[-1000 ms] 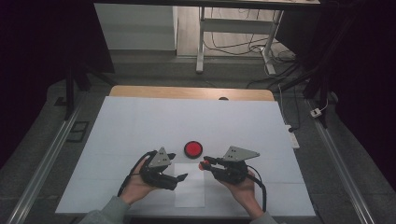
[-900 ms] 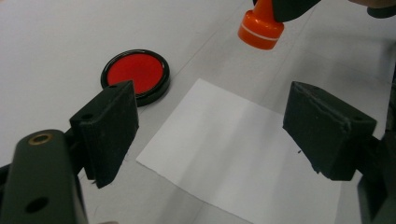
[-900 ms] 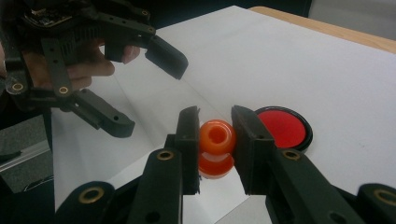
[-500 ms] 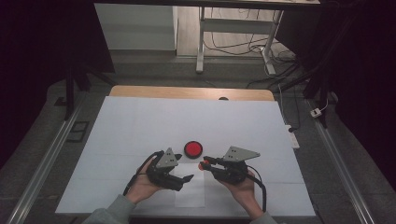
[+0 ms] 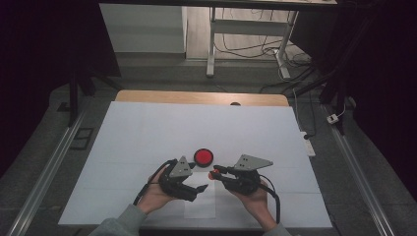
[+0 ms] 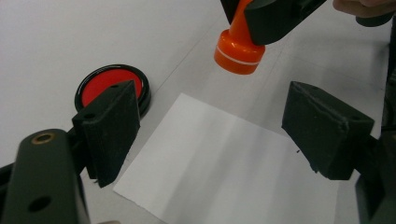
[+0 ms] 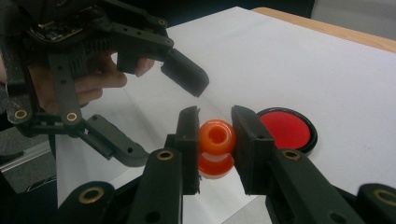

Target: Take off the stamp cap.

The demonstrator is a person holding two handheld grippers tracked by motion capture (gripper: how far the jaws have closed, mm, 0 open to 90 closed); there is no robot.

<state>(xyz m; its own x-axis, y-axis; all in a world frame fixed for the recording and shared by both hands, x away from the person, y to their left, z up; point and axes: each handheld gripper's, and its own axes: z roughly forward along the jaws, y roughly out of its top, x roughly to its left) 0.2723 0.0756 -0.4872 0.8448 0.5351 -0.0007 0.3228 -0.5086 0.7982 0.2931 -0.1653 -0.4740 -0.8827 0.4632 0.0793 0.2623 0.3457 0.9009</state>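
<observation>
Since a second ago our left gripper (image 5: pixel 195 191) has edged inward over the white sheet (image 6: pixel 224 163), its jaws spread wide with nothing between them. On the table (image 5: pixel 147 132), our right gripper (image 7: pixel 215 140) stays clamped on the orange stamp (image 7: pixel 216 147), held just beside the red ink pad (image 5: pixel 203 157).

Black grippers (image 5: pixel 209 175), grey sleeves (image 5: pixel 120 223)

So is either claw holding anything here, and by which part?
The right claw grips the orange stamp by its handle knob, held above the white paper. The left claw is open, holding nothing.
</observation>
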